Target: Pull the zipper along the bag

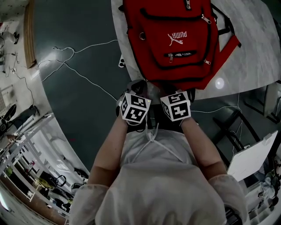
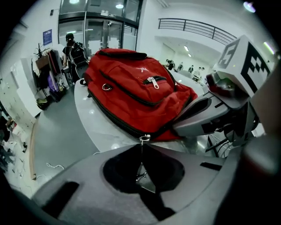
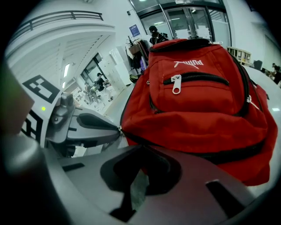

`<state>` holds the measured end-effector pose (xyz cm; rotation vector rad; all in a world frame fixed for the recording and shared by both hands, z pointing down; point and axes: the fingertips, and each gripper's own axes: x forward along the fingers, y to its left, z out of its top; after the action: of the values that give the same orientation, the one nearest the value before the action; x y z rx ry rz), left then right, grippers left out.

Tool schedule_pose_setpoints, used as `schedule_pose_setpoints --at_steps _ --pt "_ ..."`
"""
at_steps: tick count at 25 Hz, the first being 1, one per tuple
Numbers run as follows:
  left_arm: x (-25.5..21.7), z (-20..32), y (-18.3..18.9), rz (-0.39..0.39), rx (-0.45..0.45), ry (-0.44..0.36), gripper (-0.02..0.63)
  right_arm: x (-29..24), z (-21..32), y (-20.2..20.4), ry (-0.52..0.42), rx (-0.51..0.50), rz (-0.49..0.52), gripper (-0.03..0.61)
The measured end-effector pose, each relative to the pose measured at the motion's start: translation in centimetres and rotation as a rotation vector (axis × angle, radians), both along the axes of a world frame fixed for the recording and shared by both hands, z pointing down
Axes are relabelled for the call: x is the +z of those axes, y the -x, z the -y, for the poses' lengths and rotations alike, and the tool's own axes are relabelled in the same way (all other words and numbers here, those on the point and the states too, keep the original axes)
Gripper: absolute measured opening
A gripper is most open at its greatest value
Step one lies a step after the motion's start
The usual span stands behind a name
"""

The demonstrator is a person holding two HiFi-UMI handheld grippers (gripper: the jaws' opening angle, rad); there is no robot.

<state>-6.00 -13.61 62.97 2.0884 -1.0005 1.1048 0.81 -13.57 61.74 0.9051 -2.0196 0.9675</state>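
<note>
white table (image 1: 254, 57); left hand-held gripper (image 2: 143, 145) pinches zipper pull (image 2: 144, 138); right hand-held gripper (image 3: 139, 150) clamps bag (image 3: 197, 118) edge

A: What kind of room is it?

B: A big, bright hall. The floor (image 1: 79, 96) is dark grey, with a thin white cord (image 1: 83, 46) snaking over it. The table (image 1: 259, 48) is pale, with a curved edge.

A: And the far end?

B: Tall glass doors (image 2: 103, 37) stand under round ceiling lights (image 2: 119, 6). A blue sign (image 2: 47, 37) hangs on the white wall beside them, and a cluttered rack (image 2: 48, 66) stands to their left. A railed balcony (image 2: 197, 28) runs along the upper level.

A: Anything nearer?

B: White shelving (image 1: 19, 154) stands at the floor's edge, and a tilted white panel (image 1: 252, 160) shows near the table.
</note>
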Motion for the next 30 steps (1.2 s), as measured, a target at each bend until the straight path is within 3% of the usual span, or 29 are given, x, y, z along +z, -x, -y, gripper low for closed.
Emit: schedule_pose_setpoints --at_steps 8,15,30 --pt "-0.3 1.8 1.5 0.015 -0.014 -0.027 0.025 0.1 0.1 -0.1 0.012 0.005 -0.028 0.026" --pt "-0.5 4.0 2.4 -0.047 -0.054 -0.005 0.024 0.2 0.0 -0.1 0.064 -0.015 -0.047 0.026" --pt "-0.8 9.0 4.6 -0.035 -0.048 -0.052 0.025 0.3 0.2 0.1 0.152 -0.048 -0.061 0.026"
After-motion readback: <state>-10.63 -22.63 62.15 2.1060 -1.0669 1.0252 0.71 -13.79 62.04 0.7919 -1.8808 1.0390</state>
